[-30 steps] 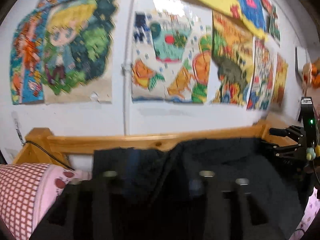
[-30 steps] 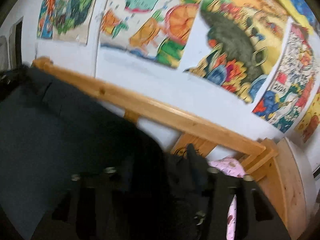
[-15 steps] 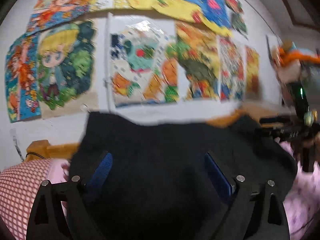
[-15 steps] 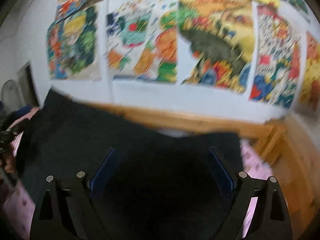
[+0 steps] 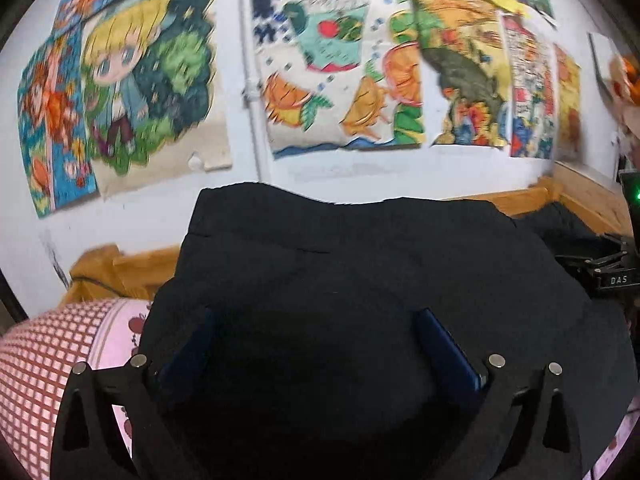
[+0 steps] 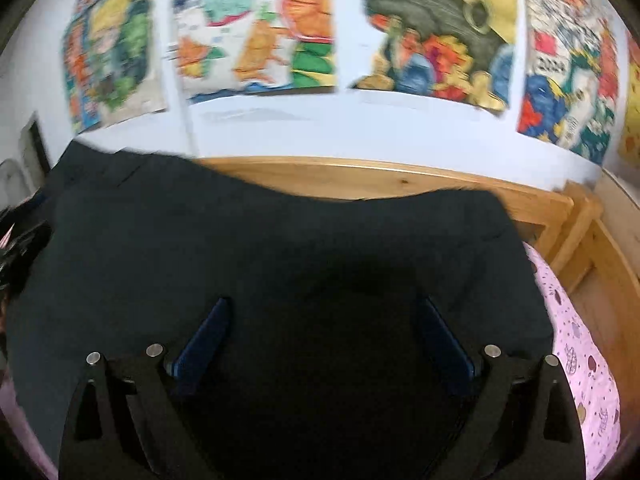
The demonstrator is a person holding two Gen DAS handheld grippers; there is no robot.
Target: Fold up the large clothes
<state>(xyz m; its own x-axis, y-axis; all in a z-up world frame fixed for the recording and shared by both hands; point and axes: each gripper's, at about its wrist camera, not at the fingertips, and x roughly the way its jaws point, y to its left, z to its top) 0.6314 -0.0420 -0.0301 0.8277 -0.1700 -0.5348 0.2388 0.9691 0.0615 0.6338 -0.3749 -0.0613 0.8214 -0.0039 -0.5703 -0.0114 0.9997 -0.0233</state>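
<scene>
- Left claw (image 5: 316,344): blue-padded fingers (image 5: 444,350) spread wide apart. Nothing is pinched between them; the black garment (image 5: 360,272) fills the gap and the frame below, but whether the pads touch the cloth cannot be told.
- Right claw (image 6: 324,332): fingers (image 6: 204,338) likewise wide apart, nothing clamped. Dark cloth (image 6: 260,248) lies under and between them; contact cannot be judged.
- Garment position: spread over the bed, top edge towards the wooden bed rail (image 6: 380,178) and the white wall. In the left view the upper edge stands raised in front of the wall and covers part of the rail.
- Left view only: a red-and-white checked pillow (image 5: 36,364) at lower left, just beside the garment; a dark cable over the rail's left end post (image 5: 100,268); the right claw's body (image 5: 612,268), marked "DAS", at the far right edge next to the cloth, with a green light above it.
- Right view only: pink patterned bedsheet (image 6: 580,348) along the garment's right edge; the corner of the wooden bed frame (image 6: 580,216); a dark shape at the left edge, too blurred to name.
- Both views: colourful cartoon posters (image 5: 332,80) on the wall (image 6: 420,20) above the bed, blurred.
</scene>
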